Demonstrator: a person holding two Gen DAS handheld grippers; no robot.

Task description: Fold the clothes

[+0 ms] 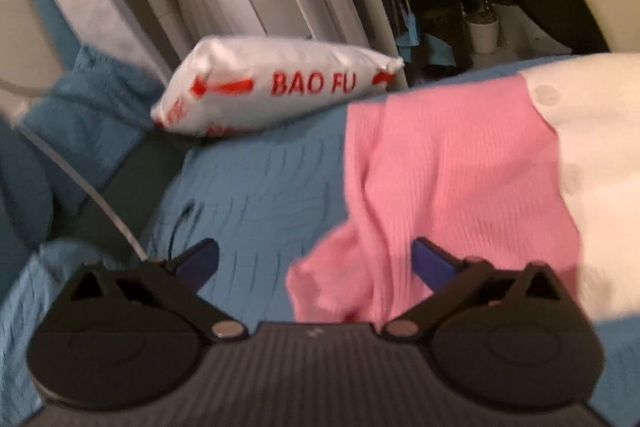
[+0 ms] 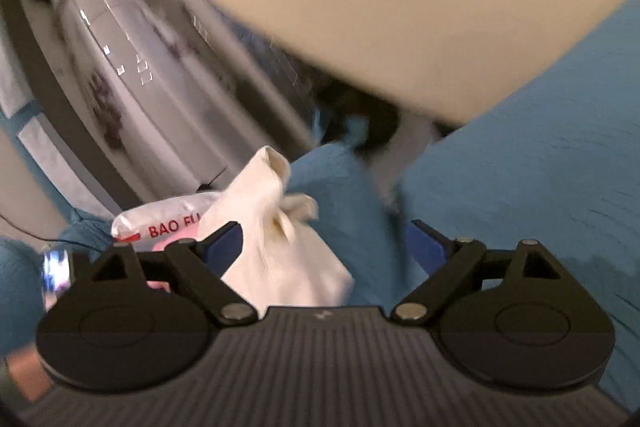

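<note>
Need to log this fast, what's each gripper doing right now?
Left gripper: open, pink garment loose between the jaws.
Right gripper: open, white garment between the jaws, ungripped.

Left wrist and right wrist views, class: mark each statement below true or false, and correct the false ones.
1. The left gripper has its jaws spread wide. True.
2. The pink garment hangs on a hanger. False: it lies on the blue bedspread.
3. The white pillow carries red lettering. True.
4. The right gripper is clamped on the white cloth. False: its jaws stand open, with the cloth lying loose near the left finger.
5. The bedspread is red. False: it is blue.
</note>
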